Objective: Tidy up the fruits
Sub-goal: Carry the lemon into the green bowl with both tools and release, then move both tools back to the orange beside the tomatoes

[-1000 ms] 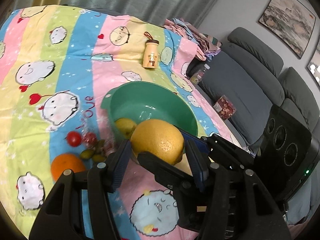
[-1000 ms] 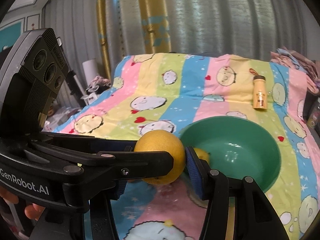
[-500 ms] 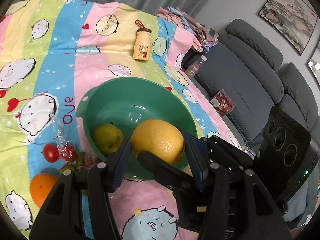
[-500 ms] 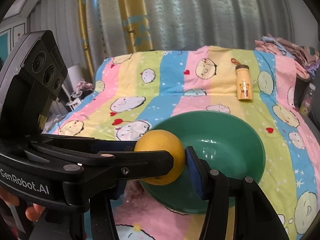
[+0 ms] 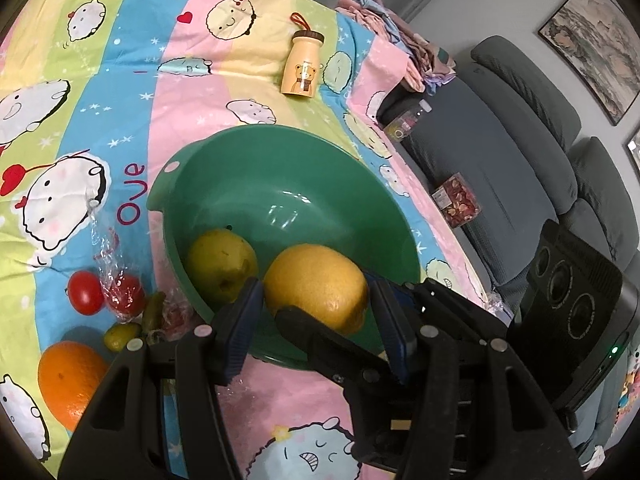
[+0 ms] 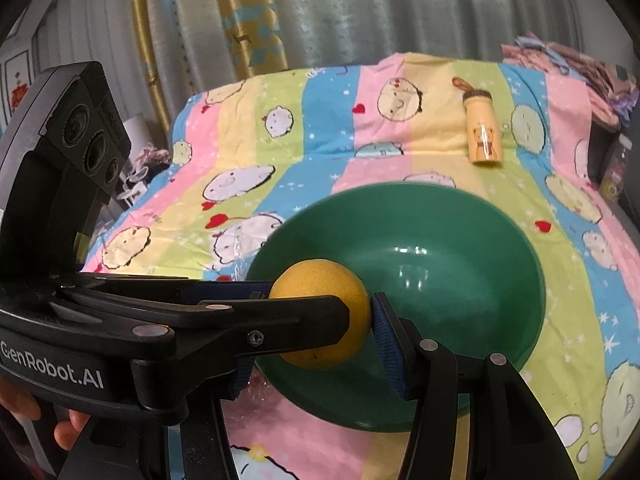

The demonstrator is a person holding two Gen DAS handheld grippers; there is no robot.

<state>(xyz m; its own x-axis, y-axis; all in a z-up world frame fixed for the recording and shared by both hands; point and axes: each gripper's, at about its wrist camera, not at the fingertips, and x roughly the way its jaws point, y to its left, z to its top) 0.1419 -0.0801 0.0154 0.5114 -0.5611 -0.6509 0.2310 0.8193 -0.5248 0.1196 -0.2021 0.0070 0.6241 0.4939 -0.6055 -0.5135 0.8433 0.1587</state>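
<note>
A large yellow grapefruit (image 5: 316, 280) (image 6: 316, 292) is held from two sides. My left gripper (image 5: 316, 320) is shut on it, blue pads at its left and right flanks. My right gripper (image 6: 316, 340) is shut on it as well, and one black finger (image 5: 320, 332) crosses in front of the fruit in the left wrist view. The fruit hangs just above the near rim of the green bowl (image 5: 172, 168) (image 6: 532, 260). A yellow-green pear-like fruit (image 5: 220, 264) lies inside the bowl at its left wall. In the right wrist view the left gripper's body (image 6: 60, 160) hides that side.
Left of the bowl on the striped cartoon cloth lie an orange (image 5: 68, 384), two red tomatoes (image 5: 84, 292), small green fruits (image 5: 120, 336) and crumpled clear wrap. A yellow bottle (image 5: 304, 68) (image 6: 484, 132) lies beyond the bowl. A grey sofa (image 5: 500, 160) borders the right edge.
Both grippers carried the grapefruit forward and slightly down, from the bowl's near side to over its rim. The bowl and the pear now look nearer. The grip is unchanged.
</note>
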